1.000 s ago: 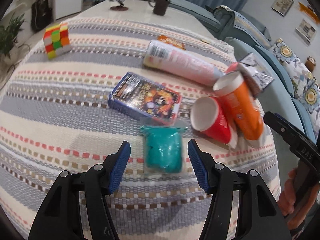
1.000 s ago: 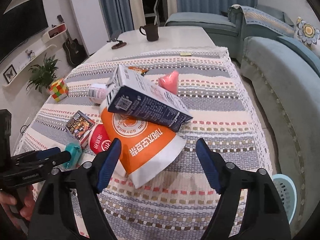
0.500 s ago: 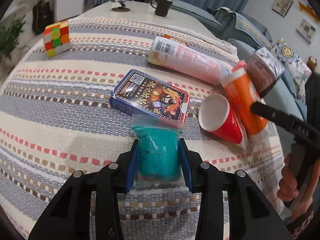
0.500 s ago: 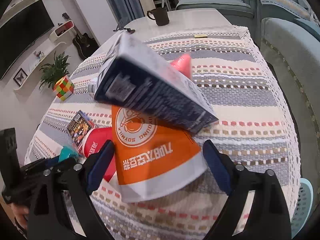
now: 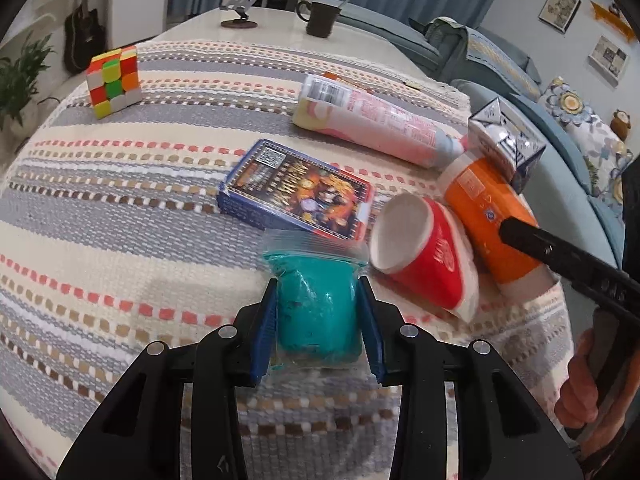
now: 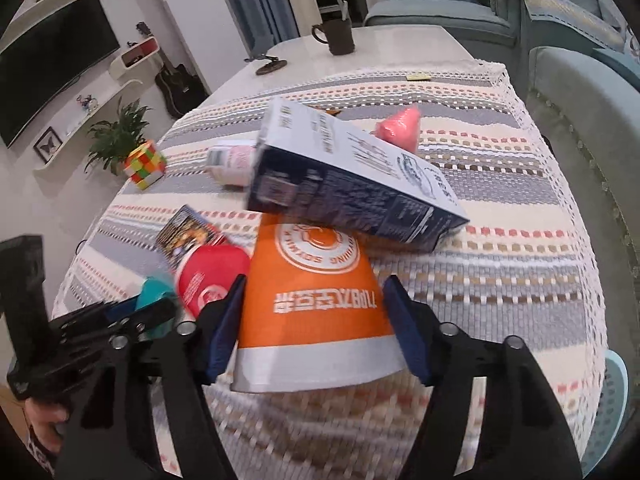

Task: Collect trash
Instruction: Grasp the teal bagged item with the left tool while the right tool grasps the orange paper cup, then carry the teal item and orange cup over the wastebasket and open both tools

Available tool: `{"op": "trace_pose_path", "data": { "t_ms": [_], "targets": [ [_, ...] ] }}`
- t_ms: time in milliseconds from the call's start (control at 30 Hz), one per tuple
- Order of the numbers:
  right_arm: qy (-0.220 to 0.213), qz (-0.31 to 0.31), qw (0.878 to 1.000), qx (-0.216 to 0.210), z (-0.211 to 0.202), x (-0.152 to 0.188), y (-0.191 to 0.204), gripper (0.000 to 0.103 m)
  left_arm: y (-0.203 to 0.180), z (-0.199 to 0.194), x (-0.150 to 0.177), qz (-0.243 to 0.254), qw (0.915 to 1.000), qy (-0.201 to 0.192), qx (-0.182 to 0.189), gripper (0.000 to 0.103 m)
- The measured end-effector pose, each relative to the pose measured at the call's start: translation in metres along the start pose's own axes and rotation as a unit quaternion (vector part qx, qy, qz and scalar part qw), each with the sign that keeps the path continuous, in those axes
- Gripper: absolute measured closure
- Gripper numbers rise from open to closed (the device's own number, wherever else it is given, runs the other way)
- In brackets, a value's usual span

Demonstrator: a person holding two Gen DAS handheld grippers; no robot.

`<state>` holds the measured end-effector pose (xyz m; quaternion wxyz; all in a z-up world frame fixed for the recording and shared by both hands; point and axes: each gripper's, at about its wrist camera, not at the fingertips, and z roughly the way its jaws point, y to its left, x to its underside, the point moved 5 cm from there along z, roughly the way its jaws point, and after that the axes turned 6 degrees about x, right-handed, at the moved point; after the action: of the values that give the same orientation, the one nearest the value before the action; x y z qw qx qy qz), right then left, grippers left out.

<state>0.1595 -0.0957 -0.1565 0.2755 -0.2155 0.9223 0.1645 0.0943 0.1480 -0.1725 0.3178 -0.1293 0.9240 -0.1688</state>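
While the left tool [image 5: 318,312] squeezes the teal bag [image 5: 316,304] at the lower middle, the right tool [image 6: 314,320] is closing around the orange cup [image 6: 316,304]; squeeze gently, lift straight.

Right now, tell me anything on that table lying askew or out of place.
The dark milk carton rests tilted across the tipped orange cup; a red cup lies on its side beside it. Nothing looks spilled.
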Motion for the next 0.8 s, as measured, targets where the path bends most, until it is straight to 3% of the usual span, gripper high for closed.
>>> {"op": "trace_pose_path", "data": {
  "t_ms": [67, 167, 400, 500, 700, 800],
  "targets": [
    [-0.005, -0.005, 1.0, -0.008, -0.016, 0.006, 0.004, 0.048, -0.003, -0.007, 0.005, -0.007, 0.9993, -0.002, 0.038, 0.068],
    [-0.022, -0.007, 1.0, -0.002, -0.041, 0.014, 0.006, 0.061, -0.01, -0.023, 0.009, -0.002, 0.9981, -0.01, 0.061, 0.068],
    [-0.037, 0.042, 0.998, 0.004, -0.086, 0.024, -0.015, 0.08, -0.028, -0.057, 0.011, 0.014, 0.9958, -0.03, 0.086, 0.068],
    [-0.025, 0.06, 0.998, -0.006, -0.087, 0.023, -0.024, 0.08, -0.038, -0.063, 0.014, 0.019, 0.9952, -0.034, 0.089, 0.068],
    [-0.019, 0.036, 0.998, 0.042, -0.075, 0.011, -0.022, 0.078, -0.039, -0.06, 0.013, 0.014, 0.9954, -0.031, 0.09, 0.068],
    [-0.012, 0.027, 0.998, 0.051, -0.061, 0.004, -0.017, 0.067, -0.037, -0.059, 0.013, 0.015, 0.9955, -0.03, 0.089, 0.068]
  ]
}}
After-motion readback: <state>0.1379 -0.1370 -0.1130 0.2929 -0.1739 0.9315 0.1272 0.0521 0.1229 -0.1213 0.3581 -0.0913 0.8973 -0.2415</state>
